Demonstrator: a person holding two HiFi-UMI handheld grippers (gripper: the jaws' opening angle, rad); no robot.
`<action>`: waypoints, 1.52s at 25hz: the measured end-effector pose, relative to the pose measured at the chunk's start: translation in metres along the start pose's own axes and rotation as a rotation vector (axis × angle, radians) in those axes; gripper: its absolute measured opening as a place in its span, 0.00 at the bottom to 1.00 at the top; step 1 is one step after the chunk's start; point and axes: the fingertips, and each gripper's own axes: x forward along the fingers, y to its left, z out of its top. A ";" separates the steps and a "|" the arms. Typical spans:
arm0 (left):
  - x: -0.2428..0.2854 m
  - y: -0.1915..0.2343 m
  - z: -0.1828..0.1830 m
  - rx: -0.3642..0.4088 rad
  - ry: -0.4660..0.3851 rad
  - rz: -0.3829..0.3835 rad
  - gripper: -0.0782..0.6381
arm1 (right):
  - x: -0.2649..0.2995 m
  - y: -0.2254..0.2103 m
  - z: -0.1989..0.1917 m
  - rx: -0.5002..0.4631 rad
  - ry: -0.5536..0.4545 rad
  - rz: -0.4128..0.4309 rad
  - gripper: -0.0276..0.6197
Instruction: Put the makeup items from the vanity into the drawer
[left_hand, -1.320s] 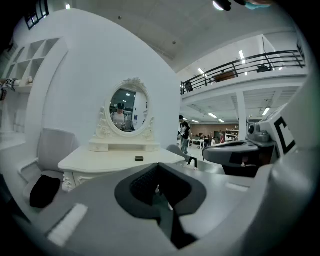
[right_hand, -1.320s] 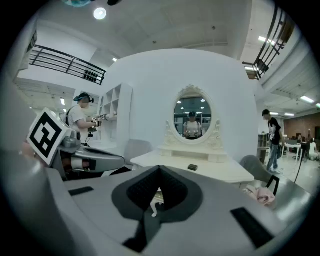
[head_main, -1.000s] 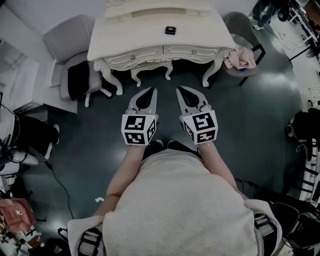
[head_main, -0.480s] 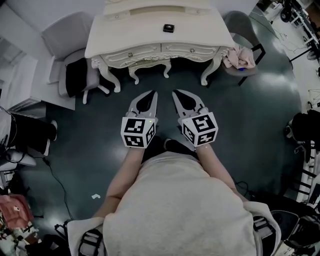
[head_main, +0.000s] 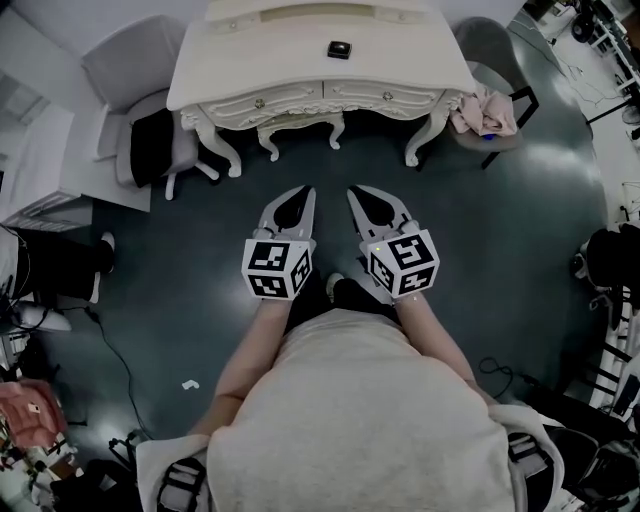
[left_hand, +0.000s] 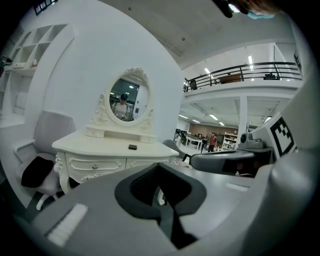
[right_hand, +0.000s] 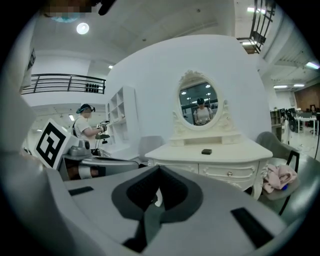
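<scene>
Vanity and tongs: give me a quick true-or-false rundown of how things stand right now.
1. Both drawers of the vanity are shut. True.
2. The left tongs hold a makeup item. False: they are shut and empty.
3. A small dark item lies on the vanity top. True.
4. The right tongs are touching the vanity. False: they are shut and empty, over the floor short of it.
5. A pink cloth lies on the vanity top. False: it lies on the chair beside the vanity's right end.
</scene>
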 end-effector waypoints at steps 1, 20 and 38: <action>0.006 0.002 -0.001 -0.002 0.005 -0.006 0.12 | 0.005 -0.003 0.000 0.009 0.004 0.003 0.05; 0.145 0.156 0.102 -0.008 -0.037 -0.115 0.12 | 0.191 -0.080 0.080 0.035 -0.078 -0.088 0.05; 0.211 0.212 0.106 -0.080 0.015 -0.152 0.12 | 0.267 -0.135 0.083 0.115 -0.045 -0.134 0.05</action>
